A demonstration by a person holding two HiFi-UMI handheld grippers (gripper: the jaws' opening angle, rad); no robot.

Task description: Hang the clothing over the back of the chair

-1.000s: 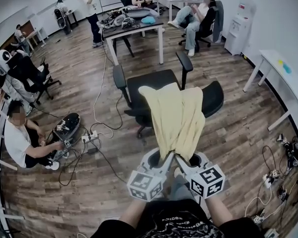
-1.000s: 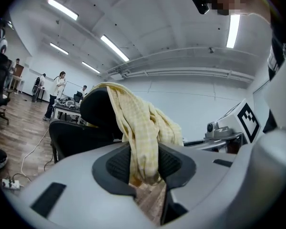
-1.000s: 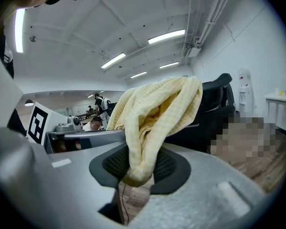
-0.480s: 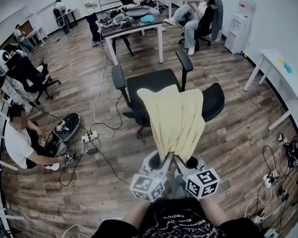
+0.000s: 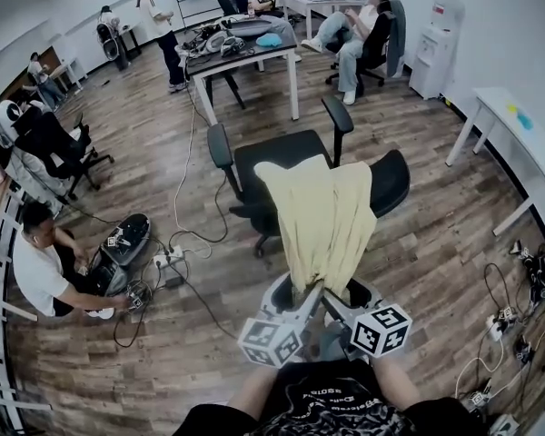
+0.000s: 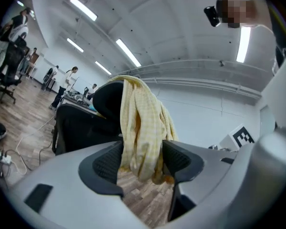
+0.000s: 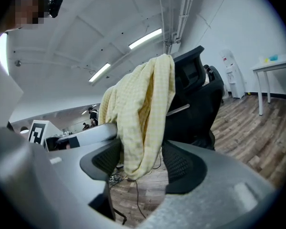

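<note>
Clothing (image 5: 322, 221): yellow checked garment draped over the back of the black chair (image 5: 277, 153), with its hem hanging down behind.
Left tool (image 6: 142, 162): jaws just opened, grip released, hem loose between them.
Right tool (image 7: 139, 160): jaws likewise just opened, cloth slack between the pads.

Chair (image 5: 274, 157) blocks ahead, open floor (image 5: 436, 266) right, cables (image 5: 193, 284) left

Room lit evenly by ceiling strip lights (image 6: 127, 52), shadows kept soft, edges bent and darkened by fisheye, near foreground blurred
</note>
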